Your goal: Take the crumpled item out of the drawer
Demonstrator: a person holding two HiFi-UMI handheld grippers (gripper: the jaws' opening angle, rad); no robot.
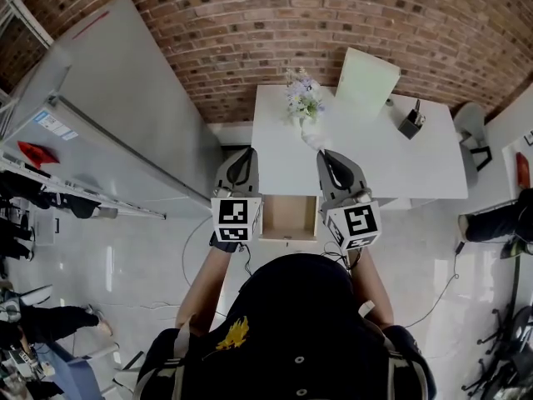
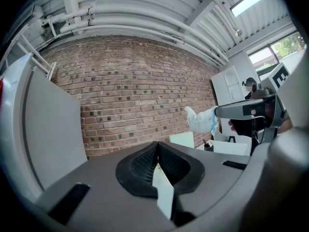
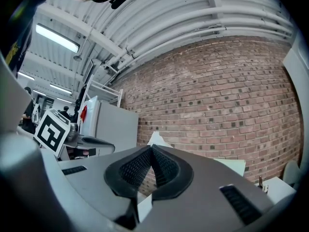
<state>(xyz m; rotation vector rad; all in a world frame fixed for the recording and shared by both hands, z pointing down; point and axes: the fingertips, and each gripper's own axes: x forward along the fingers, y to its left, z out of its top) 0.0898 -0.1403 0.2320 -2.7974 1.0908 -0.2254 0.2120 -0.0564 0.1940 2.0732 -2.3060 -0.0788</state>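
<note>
Evidently the main part of the task is being completed, not begun. The crumpled item [image 2: 200, 120], white with a bluish edge, is being gripped at the very tip of the right gripper [image 1: 327, 153], and the jaws are being pressed tightly together on it. In the right gripper view only a white peak of it is being shown above the meeting pads. It is being held up in the air against the brick wall, over the front of the white table [image 1: 400, 161]. This places it at about twelve to one o'clock from the open drawer [image 1: 287, 215] and well clear of it.

The left gripper [image 2: 157, 145] is being held level with the right one, at about ten o'clock from the drawer and just beside the table's left edge. Its jaws are being held clenched, with nothing between them.

The drawer is being left pulled out between the two grippers, at twelve o'clock from the person's head. Only bare brown board is being shown in the part of its inside that is in view.

As a judgement, the removal is being counted as done, since the item is out of the drawer. At most, a place for setting it down is being left to find, and the drawer is being left open.
</note>
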